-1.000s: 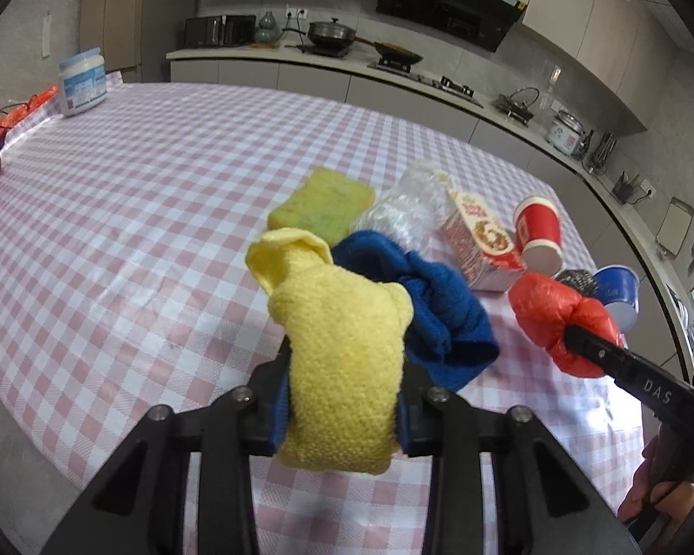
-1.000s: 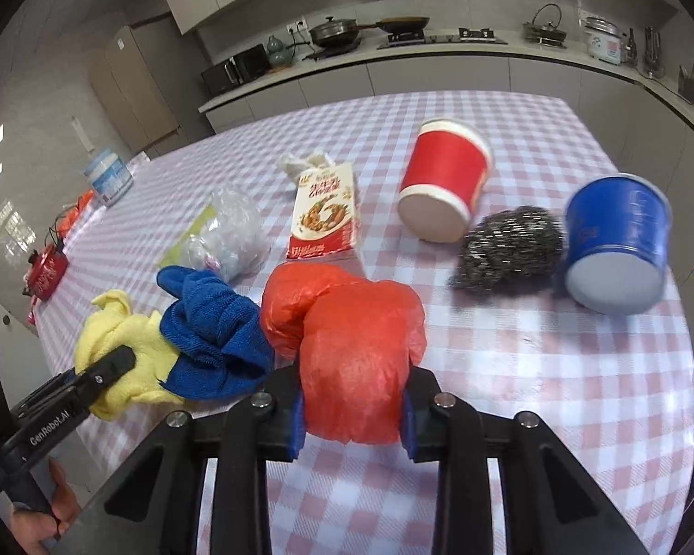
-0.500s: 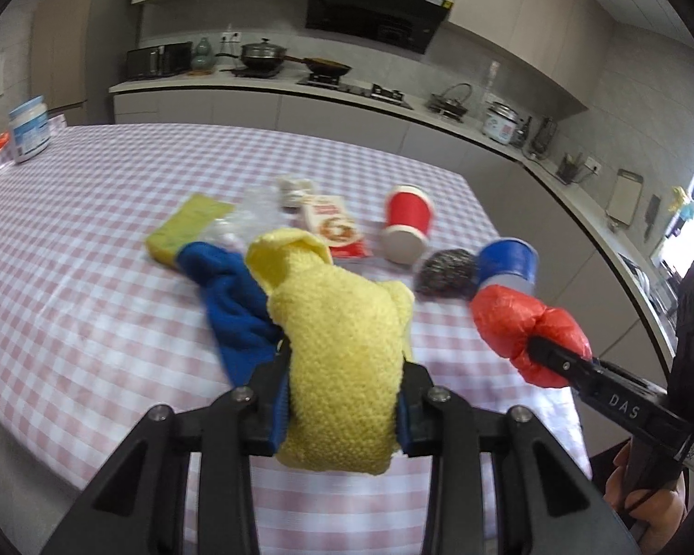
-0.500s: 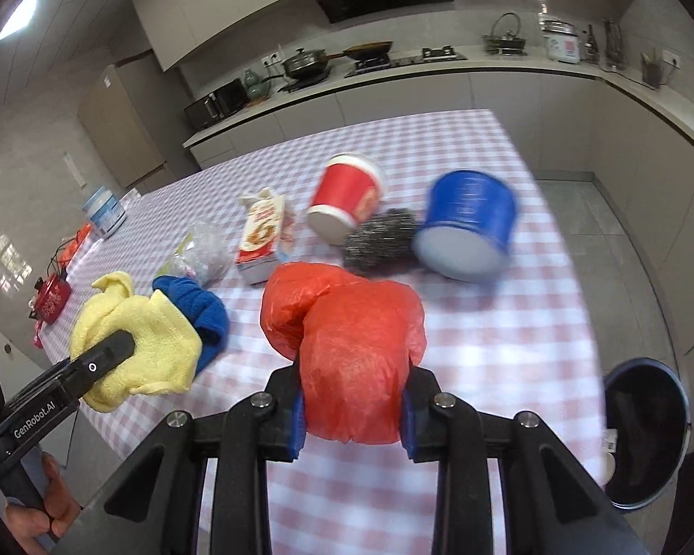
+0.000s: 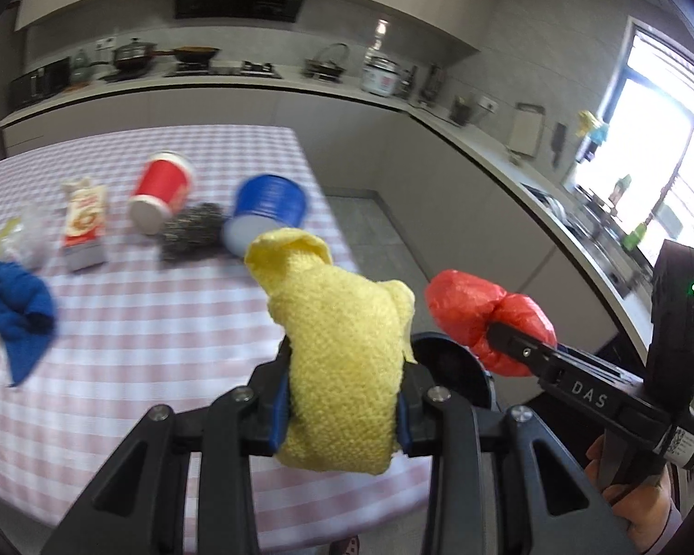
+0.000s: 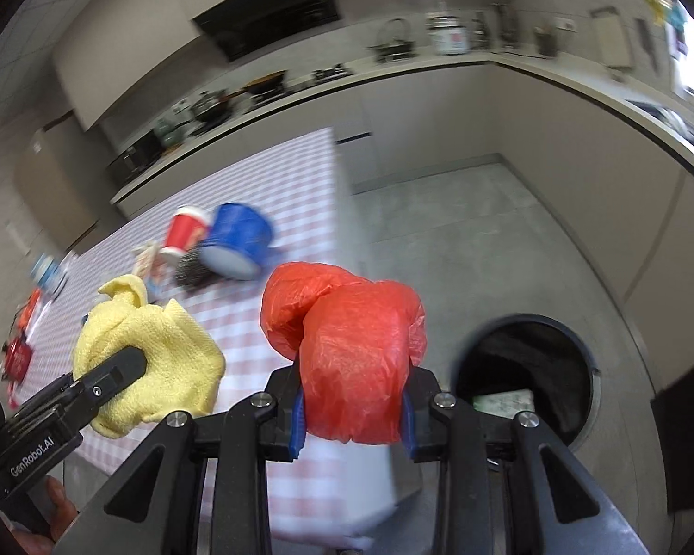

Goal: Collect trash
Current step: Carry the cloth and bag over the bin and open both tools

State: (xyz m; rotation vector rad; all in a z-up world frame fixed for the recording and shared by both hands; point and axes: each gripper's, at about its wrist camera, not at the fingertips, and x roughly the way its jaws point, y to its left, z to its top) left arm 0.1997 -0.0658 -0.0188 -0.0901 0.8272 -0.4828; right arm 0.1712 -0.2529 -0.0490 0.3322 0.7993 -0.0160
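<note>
My left gripper (image 5: 342, 409) is shut on a yellow knitted cloth (image 5: 342, 351), held above the table's near right corner. That cloth (image 6: 148, 360) also shows at the left of the right wrist view. My right gripper (image 6: 354, 409) is shut on a crumpled red plastic bag (image 6: 347, 347), which hangs past the table's edge; the red bag (image 5: 481, 314) appears to the right in the left wrist view. A round black trash bin (image 6: 527, 370) stands open on the floor, just right of the red bag, with some paper inside. Its rim (image 5: 453, 365) shows behind the yellow cloth.
On the pink checked tablecloth (image 5: 139, 323) lie a blue cloth (image 5: 21, 314), a snack packet (image 5: 83, 217), a red cup (image 5: 162, 192), a steel scourer (image 5: 192, 231) and a blue cup (image 5: 268, 210), both cups on their sides. Grey floor (image 6: 462, 231) stretches beyond the table to the kitchen counters.
Both grippers have swung right from over the table's middle to its right corner, keeping their loads. The blue cloth stayed behind on the table. The bin has come into view.
</note>
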